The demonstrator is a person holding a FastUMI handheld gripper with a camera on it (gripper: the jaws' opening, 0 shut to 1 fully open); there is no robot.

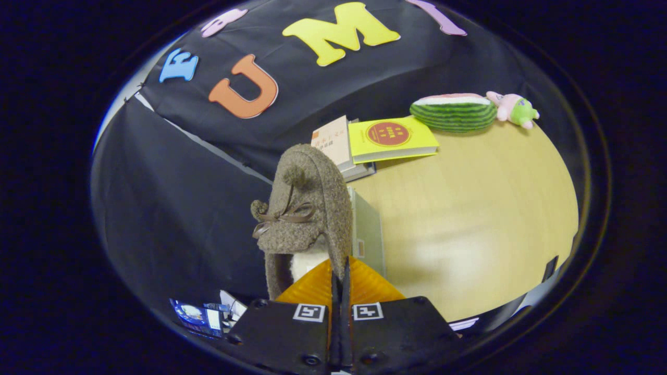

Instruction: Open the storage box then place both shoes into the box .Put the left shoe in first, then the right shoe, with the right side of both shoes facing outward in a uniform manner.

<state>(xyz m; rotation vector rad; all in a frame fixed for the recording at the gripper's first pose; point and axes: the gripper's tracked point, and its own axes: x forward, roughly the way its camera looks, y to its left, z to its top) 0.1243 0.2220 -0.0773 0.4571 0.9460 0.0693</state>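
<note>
A brown woolly shoe [307,208] with a pompom and a dark ribbon bow hangs in the air, toe pointing away from me. My gripper [340,276] is shut on the shoe's collar edge, its orange fingers [312,286] pressed together with the rim pinched between them. The shoe's white lining shows just above the fingers. Behind the shoe, to its right, a grey-green storage box [367,234] stands on the wooden table [469,224]; only one side of it is visible.
A stack of books [391,138] with a yellow one on top lies at the table's far side. A watermelon-slice plush [452,112] and a small pink and green plush toy [513,109] sit beyond them near the cloth wall.
</note>
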